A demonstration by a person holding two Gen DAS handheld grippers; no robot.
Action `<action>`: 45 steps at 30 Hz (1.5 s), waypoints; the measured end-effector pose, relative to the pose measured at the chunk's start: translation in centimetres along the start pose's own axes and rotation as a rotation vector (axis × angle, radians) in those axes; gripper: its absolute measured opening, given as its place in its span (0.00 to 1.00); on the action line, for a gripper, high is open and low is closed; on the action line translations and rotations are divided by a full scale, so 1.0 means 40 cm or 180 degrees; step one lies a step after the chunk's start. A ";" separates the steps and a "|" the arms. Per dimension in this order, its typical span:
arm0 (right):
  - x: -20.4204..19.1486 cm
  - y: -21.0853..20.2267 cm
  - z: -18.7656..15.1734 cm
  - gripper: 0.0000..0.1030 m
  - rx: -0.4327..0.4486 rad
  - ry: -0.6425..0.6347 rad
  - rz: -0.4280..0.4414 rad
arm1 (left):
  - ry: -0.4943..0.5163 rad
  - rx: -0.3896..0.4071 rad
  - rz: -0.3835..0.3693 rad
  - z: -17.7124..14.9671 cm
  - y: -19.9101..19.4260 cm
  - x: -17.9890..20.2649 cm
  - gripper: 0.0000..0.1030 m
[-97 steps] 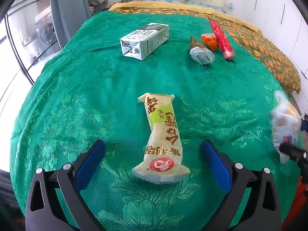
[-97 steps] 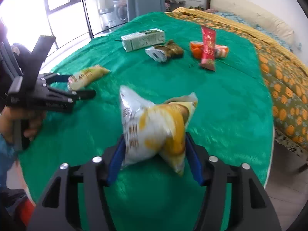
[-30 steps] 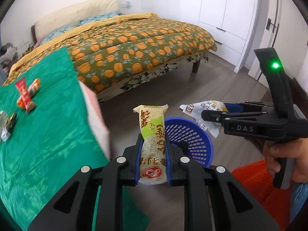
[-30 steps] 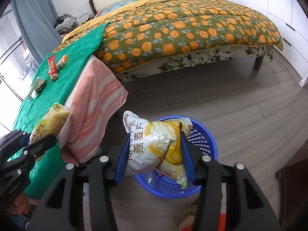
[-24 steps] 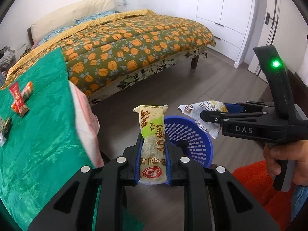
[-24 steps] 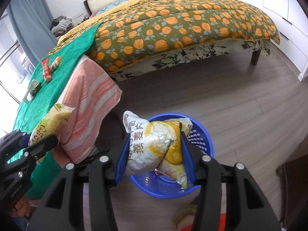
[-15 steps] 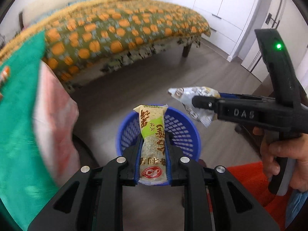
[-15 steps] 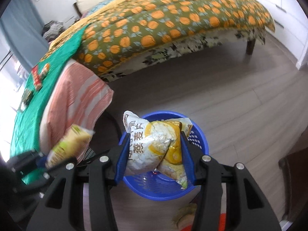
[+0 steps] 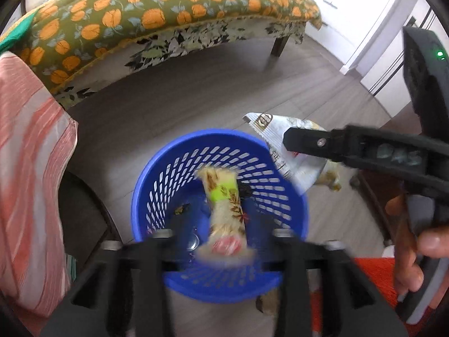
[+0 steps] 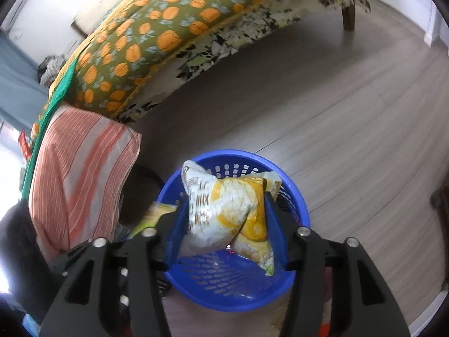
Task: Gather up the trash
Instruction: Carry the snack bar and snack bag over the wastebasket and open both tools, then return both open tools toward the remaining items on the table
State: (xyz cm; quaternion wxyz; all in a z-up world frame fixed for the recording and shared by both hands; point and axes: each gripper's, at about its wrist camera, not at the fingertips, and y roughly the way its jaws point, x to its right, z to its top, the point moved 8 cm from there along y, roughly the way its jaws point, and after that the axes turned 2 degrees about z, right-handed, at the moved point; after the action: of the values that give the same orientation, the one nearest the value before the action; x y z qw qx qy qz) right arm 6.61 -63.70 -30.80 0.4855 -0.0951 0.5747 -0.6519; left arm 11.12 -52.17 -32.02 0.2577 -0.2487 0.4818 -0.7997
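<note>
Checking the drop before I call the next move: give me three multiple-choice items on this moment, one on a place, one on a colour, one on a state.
1. Where is the beige wrapper?
A. well left of the basket
B. over the basket's opening
C. far behind the basket

2. What colour is the basket?
A. red
B. white
C. blue

3. How is the right claw?
A. shut on the yellow-and-white bag
B. open and empty
C. out of view

Answers:
1 B: the wrapper shows against the basket's inside, between the spread fingers of the left claw.
2 C: its slotted wall is blue in both views.
3 A: both blue pads press the bag's sides.
</note>
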 end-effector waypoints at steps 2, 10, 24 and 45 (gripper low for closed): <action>0.023 0.000 0.007 0.79 0.0069 0.0110 -0.0022 | -0.0040 0.0010 0.0063 -0.001 0.013 -0.013 0.65; 0.036 -0.136 0.047 0.84 0.0522 0.0181 -0.0304 | -0.0184 0.0405 0.0066 -0.007 -0.179 -0.011 0.77; -0.296 -0.280 -0.036 0.87 0.1214 -0.1090 -0.0357 | -0.0192 0.1123 0.0875 -0.085 -0.565 -0.173 0.84; -0.982 -0.049 -0.343 0.92 0.0483 -0.2644 0.0080 | -0.1260 0.0954 0.1355 -0.448 -0.768 -0.801 0.89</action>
State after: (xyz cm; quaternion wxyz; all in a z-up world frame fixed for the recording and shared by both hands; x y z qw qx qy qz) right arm 16.29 -25.79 -16.52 0.6894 -0.3068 0.2816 -0.5927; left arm 18.09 -7.40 -16.58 0.5416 -0.2523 0.3404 -0.7260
